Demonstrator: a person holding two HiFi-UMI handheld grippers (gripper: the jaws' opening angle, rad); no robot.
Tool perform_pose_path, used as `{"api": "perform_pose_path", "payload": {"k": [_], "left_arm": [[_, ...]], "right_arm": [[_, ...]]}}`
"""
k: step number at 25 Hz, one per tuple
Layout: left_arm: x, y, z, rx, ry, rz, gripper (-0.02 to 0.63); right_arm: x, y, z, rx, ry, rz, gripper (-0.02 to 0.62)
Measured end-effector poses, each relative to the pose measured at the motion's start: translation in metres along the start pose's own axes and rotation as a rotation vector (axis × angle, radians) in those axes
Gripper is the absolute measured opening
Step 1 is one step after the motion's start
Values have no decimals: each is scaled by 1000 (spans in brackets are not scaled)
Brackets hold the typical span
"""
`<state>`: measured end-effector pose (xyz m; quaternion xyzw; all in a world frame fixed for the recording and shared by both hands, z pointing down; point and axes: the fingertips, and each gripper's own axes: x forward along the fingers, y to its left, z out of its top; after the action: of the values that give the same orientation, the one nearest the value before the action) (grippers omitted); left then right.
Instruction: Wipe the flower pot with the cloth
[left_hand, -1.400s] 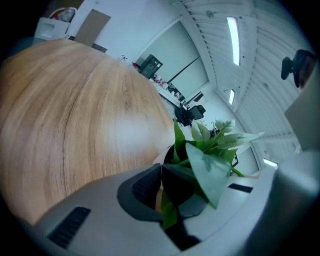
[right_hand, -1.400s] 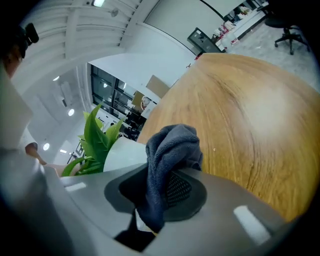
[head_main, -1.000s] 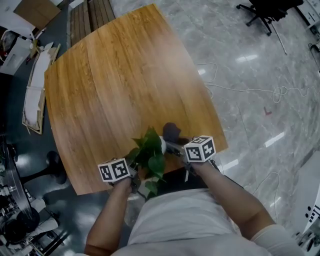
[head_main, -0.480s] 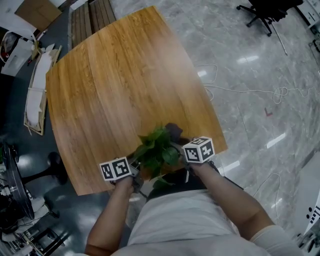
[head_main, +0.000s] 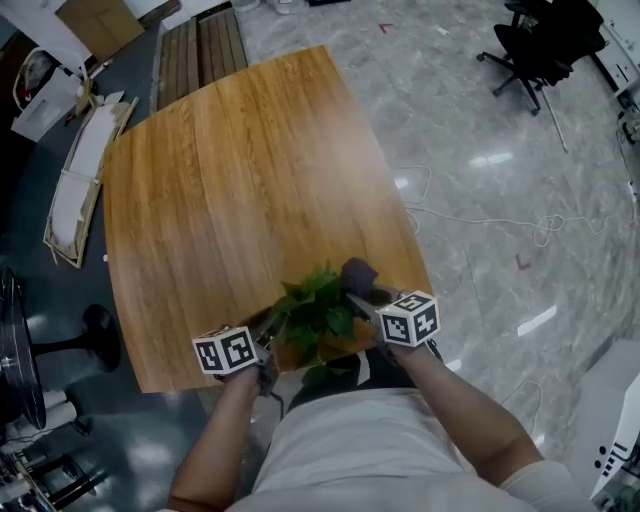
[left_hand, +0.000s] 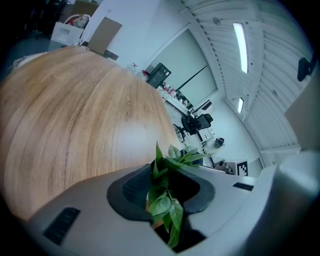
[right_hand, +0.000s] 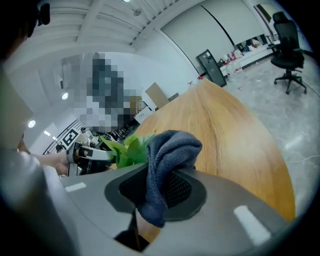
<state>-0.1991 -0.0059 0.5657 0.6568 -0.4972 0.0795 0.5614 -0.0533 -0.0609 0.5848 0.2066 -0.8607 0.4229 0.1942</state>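
A small green plant (head_main: 315, 312) in a terracotta pot (left_hand: 151, 220) stands at the table's near edge, the pot mostly hidden under the leaves. My left gripper (head_main: 268, 338) is at the plant's left. Its jaws are opening, with leaves (left_hand: 165, 200) and a sliver of pot between them, the pads apart from both. My right gripper (head_main: 362, 296) is at the plant's right, shut on a dark grey cloth (right_hand: 167, 160) that bulges out above the jaws. In the head view the cloth (head_main: 358, 272) sits just beyond the leaves.
The round wooden table (head_main: 240, 180) stretches away beyond the plant. A black office chair (head_main: 540, 45) and loose cables (head_main: 480, 215) are on the marble floor to the right. Boards and boxes (head_main: 75, 190) lie on the floor at the left.
The plant, leaning over a second ago, now stands with its leaves spread between the grippers. Both grippers have lifted slightly and the right one has rolled.
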Motion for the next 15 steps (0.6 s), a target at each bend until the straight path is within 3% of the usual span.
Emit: {"api": "perform_pose_path", "payload": {"k": [6,11,15], "left_arm": [[-34,-28,26,46,-142,25,92],[-79,-72,26,40,-327,103,92],[-118,-137,17,67,-494,150,92]], "right_arm": [[-42,37,44,-215,-28,20,71],[-94,74,75,-357,-40,132,71],[-146,112,94,-502,-61,240,71]]}}
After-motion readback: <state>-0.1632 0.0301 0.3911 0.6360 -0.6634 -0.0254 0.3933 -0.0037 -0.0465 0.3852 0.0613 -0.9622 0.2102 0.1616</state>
